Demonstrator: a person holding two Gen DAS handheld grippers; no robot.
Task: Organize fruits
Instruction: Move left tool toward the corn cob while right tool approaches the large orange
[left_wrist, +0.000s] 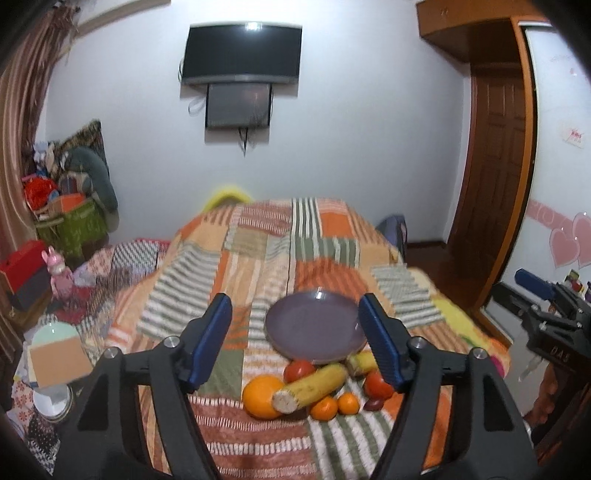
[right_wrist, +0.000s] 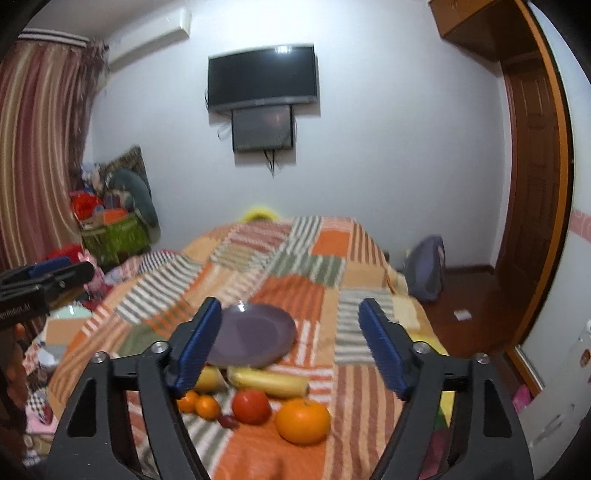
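Your left hand-held gripper (left_wrist: 295, 341) hangs over the bed with its blue pads wide apart and nothing between them. Your right hand-held gripper (right_wrist: 290, 341) is the same, gaping and empty. The round purple plate (left_wrist: 314, 328) lies bare on the orange, green and white striped patchwork bedspread (left_wrist: 258, 251). At the plate's 6 o'clock the fruit sits in a tight cluster: a large orange (left_wrist: 261, 396), two yellow corn cobs (left_wrist: 314, 386), two red tomatoes (left_wrist: 299, 370), two small tangerines (left_wrist: 325, 406) and a small dark red fruit (left_wrist: 373, 404). The nearer cob leans against the large orange.
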